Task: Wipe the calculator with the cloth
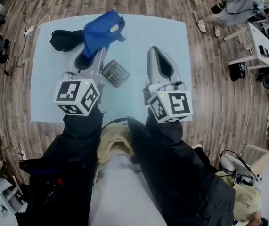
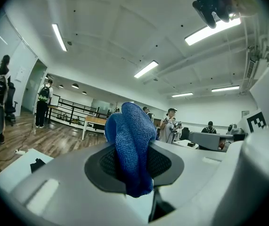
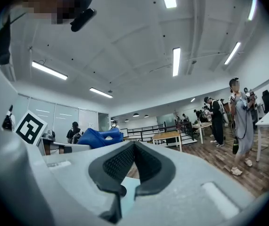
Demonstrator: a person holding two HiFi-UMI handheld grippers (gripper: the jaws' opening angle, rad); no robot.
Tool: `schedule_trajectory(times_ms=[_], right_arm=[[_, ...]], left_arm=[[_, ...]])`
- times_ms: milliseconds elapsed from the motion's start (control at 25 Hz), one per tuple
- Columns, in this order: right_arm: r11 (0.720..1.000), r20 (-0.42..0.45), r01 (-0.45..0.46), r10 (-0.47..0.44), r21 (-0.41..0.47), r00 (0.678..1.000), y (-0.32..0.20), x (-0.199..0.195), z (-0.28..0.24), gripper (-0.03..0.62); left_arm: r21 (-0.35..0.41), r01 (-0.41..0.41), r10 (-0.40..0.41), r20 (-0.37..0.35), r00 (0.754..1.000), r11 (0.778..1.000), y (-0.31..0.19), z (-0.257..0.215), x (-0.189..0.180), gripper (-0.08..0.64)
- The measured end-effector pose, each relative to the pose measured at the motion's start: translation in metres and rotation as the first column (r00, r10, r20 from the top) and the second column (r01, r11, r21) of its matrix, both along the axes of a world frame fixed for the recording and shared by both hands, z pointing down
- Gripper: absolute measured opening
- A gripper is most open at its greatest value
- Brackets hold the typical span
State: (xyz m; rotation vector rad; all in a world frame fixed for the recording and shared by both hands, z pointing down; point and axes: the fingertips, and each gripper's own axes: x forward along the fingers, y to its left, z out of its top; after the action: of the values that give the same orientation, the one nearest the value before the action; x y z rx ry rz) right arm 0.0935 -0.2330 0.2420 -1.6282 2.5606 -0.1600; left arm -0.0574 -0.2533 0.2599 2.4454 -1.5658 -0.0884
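A dark calculator lies flat on the pale blue table, between the two grippers. My left gripper is held above the table to the calculator's left, shut on a blue cloth that bunches up out of its tips. In the left gripper view the cloth is pinched between the black pads and stands up past them. My right gripper hovers to the right of the calculator, shut with nothing in it. From the right gripper view the blue cloth shows at the left.
A black pouch-like thing lies at the table's far left. Wooden floor surrounds the table. A white desk and people stand at the far right, more people and desks in the room behind. The person's dark trousers fill the near edge.
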Motion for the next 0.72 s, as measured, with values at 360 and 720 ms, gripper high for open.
schedule_trajectory(times_ms=[360, 720], right_arm=[[1.0, -0.009, 0.008, -0.008, -0.002, 1.0, -0.004, 0.0006, 0.0017, -0.002], [1.0, -0.018, 0.011, -0.011, -0.01, 1.0, -0.0045, 0.0015, 0.0036, -0.002]], left_arm=[[0.008, 0.004, -0.004, 0.001, 1.0, 1.0, -0.0022, -0.0036, 0.0022, 0.094], [0.004, -0.006, 0.006, -0.001, 1.0, 1.0, -0.002, -0.0029, 0.0074, 0.094]])
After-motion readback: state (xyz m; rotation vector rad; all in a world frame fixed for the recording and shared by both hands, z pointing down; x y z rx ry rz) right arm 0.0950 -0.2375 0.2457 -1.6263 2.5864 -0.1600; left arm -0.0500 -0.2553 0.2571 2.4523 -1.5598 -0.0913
